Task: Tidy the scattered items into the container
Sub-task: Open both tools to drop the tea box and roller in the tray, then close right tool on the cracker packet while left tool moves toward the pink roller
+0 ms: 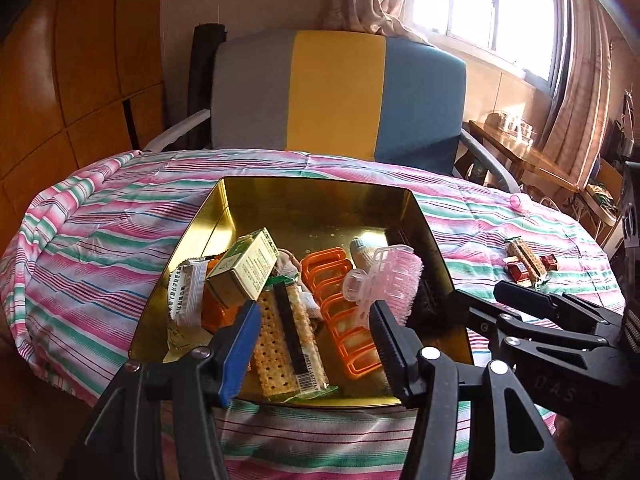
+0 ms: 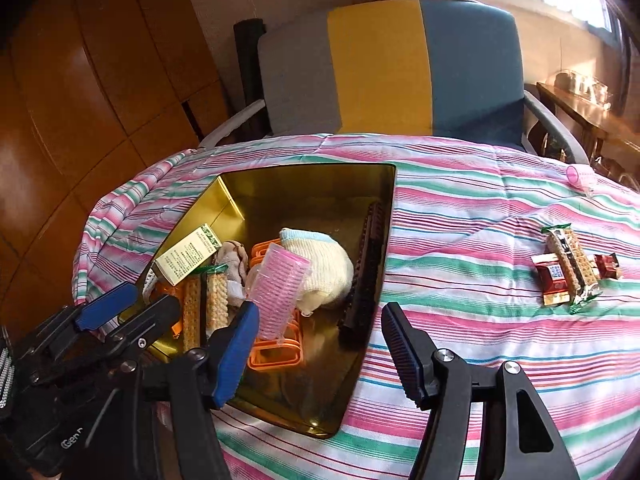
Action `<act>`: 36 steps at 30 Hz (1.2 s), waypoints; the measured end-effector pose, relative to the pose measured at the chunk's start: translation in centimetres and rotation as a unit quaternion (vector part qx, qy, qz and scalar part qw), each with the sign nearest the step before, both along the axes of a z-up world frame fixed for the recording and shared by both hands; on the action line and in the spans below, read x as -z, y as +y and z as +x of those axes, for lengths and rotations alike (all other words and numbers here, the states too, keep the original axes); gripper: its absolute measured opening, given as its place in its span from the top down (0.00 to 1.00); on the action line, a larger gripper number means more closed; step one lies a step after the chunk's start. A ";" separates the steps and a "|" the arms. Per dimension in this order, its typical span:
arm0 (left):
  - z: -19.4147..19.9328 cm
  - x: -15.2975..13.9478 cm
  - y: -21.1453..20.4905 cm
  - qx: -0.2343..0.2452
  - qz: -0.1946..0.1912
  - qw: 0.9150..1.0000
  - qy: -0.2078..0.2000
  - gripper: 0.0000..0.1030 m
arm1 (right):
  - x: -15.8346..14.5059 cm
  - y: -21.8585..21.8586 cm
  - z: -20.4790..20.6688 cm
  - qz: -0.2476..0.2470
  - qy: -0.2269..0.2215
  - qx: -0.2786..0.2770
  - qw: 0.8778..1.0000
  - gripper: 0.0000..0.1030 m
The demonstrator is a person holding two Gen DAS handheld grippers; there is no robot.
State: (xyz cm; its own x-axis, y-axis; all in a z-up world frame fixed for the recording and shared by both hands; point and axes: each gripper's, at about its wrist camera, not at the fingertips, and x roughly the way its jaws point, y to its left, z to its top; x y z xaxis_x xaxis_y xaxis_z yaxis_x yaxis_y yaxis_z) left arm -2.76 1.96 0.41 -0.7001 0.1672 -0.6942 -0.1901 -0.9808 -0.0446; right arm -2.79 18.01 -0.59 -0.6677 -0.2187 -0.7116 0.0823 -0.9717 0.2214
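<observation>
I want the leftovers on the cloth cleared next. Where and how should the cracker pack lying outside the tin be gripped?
Grip the cracker pack across its narrow width, near mid-length, coming down from above with the open right gripper. It lies flat, long and slim, partly over the red sachet, so the long edges are likely the easiest faces to pinch.

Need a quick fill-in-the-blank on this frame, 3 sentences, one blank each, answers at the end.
1. The container is a ____-coloured metal tin.
2. The cracker pack on the striped cloth lies ____ the tin.
3. The rack lying in the tin among the other items is ____ in colour.

Missing words: gold; outside; orange
</observation>
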 end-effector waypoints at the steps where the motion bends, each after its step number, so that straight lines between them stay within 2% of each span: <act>1: 0.1 0.0 0.3 0.002 0.001 1.000 -0.001 0.44 | 0.1 0.4 0.2 0.003 0.001 0.004 1.000 0.37; 11: 1.4 -0.3 3.9 0.031 -0.009 0.999 -0.004 0.44 | 1.9 6.4 2.4 0.008 -0.014 0.077 0.997 0.34; 17: 2.0 0.6 7.1 0.079 -0.011 0.997 -0.024 0.44 | 3.6 11.9 4.4 -0.004 -0.026 0.138 0.990 0.33; 24: 2.8 2.3 11.1 0.143 -0.024 0.988 -0.047 0.44 | 5.6 20.0 6.0 -0.012 -0.043 0.200 0.979 0.35; 30: 2.9 3.6 14.0 0.192 -0.034 0.979 -0.068 0.44 | 5.1 24.8 3.5 0.002 -0.046 0.214 0.976 0.37; 36: 2.4 4.3 16.2 0.221 -0.031 0.971 -0.080 0.44 | 4.4 26.2 -2.5 0.011 -0.059 0.169 0.984 0.37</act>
